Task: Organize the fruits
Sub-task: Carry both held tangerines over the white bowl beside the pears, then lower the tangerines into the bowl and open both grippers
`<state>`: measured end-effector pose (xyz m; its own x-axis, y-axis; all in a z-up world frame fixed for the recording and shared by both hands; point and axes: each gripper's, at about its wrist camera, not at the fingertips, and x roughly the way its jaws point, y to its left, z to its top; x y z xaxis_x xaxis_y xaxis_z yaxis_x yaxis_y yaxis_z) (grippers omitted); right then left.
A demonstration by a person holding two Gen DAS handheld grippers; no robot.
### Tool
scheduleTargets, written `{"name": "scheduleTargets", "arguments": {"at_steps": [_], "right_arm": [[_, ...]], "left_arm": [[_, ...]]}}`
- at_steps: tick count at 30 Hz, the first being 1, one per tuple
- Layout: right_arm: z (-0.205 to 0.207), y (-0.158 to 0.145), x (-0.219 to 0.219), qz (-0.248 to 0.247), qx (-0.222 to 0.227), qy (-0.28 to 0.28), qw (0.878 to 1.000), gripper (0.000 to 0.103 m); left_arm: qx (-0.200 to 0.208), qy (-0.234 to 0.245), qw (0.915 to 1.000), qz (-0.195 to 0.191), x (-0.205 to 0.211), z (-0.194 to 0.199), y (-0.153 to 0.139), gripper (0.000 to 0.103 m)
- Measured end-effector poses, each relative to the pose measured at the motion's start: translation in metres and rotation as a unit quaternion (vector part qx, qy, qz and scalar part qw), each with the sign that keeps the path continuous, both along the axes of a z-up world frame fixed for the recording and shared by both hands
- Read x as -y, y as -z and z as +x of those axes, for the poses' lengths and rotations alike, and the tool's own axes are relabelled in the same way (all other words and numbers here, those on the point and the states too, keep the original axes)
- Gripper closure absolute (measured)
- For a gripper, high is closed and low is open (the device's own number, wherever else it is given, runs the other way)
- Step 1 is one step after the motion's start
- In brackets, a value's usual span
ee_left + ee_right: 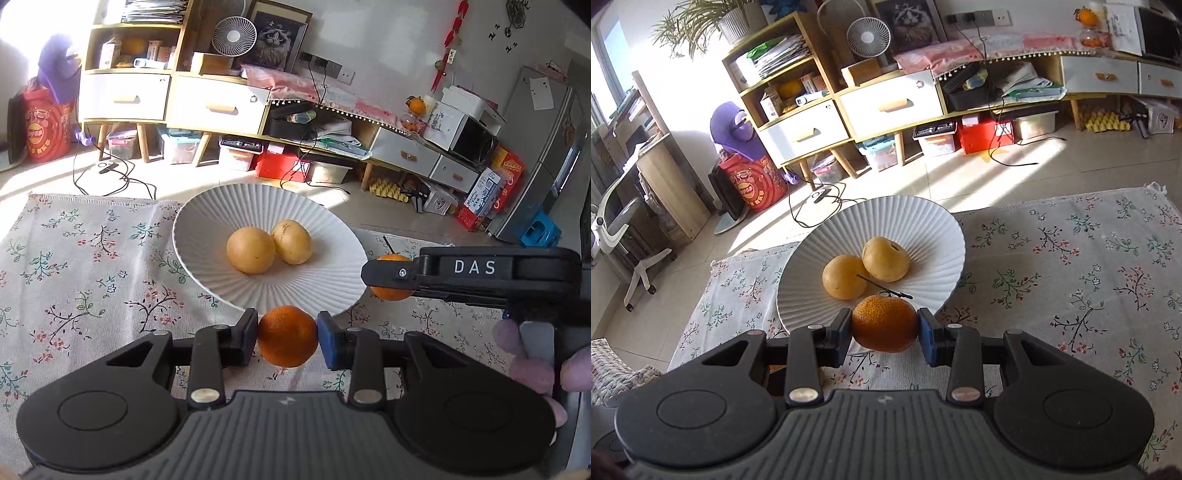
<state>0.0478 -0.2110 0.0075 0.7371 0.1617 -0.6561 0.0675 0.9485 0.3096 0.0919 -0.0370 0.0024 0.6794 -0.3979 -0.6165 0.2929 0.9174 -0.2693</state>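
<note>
A white ribbed plate [317,206] [923,221] rests on the floral tablecloth with two yellow pears [250,250] [884,258] in it. My left gripper [287,338] is shut on an orange mandarin [287,341], held just before the plate's near rim. My right gripper [884,328] is shut on a second mandarin [884,325] with a thin stem, also at the plate's near rim. In the left wrist view the right gripper [388,273] comes in from the right of the plate, its mandarin [391,291] partly hidden behind a finger.
The floral tablecloth [85,266] [1089,266] spreads to both sides of the plate. Beyond the table's far edge lie a tiled floor with cables [820,199], a shelf unit with drawers [207,99], storage boxes and a fridge [543,147]. A hand [535,365] holds the right gripper.
</note>
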Motion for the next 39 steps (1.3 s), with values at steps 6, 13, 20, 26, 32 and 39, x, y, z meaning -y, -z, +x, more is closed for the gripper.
{"name": "scheduleTargets", "arguments": {"at_steps": [6, 13, 20, 26, 32, 39], "right_arm": [[0.018, 0.005, 0.004, 0.015, -0.005, 0.0, 1.0, 0.069], [0.033, 0.015, 0.005, 0.036, -0.011, 0.003, 0.999, 0.069], [0.042, 0.024, 0.002, 0.042, -0.019, 0.0, 0.999, 0.069], [0.046, 0.028, -0.001, 0.034, -0.025, 0.0, 0.999, 0.069], [0.051, 0.03, 0.0, 0.03, -0.031, 0.004, 0.999, 0.068], [0.052, 0.029, -0.001, 0.032, -0.03, 0.005, 0.999, 0.066]], "left_arm": [[0.02, 0.004, 0.9998, 0.007, 0.011, 0.021, 0.003, 0.079], [0.035, 0.013, 0.9988, 0.032, 0.017, 0.037, 0.014, 0.079], [0.035, 0.023, 0.9976, 0.055, 0.02, 0.045, 0.021, 0.079], [0.039, 0.028, 0.9967, 0.065, 0.022, 0.048, 0.022, 0.079], [0.039, 0.023, 0.9971, 0.062, 0.022, 0.054, 0.024, 0.078], [0.039, 0.021, 0.9971, 0.062, 0.021, 0.055, 0.024, 0.074]]}}
